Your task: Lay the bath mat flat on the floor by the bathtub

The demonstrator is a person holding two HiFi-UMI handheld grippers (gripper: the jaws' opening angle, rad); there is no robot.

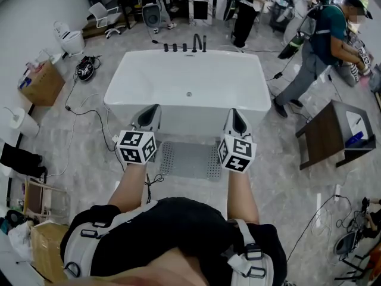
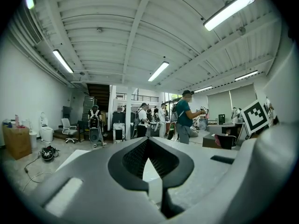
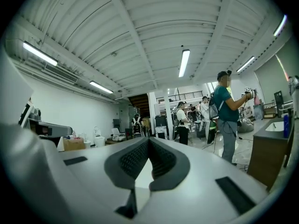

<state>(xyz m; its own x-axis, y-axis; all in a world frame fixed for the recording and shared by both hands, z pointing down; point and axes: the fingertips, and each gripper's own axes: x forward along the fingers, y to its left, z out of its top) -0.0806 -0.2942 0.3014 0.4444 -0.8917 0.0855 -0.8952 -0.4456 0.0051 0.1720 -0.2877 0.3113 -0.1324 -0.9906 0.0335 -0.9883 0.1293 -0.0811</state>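
Mat down beside the tub

Head view: the mat [image 1: 189, 159] lies flat on the floor [image 1: 89, 165] just beside the tub [image 1: 190, 61]; the job looks done. Left gripper view: left claw [image 2: 148, 146] closed, empty. Right gripper view: right claw [image 3: 148, 146] likewise.

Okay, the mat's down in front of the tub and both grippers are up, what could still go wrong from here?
1. The bath mat looks flat by the bathtub, but in the head view its right edge runs up against the right gripper, so a curled corner there could go unnoticed.
2. A cable trails across the floor left of the bathtub; stepping back that way might snag it.
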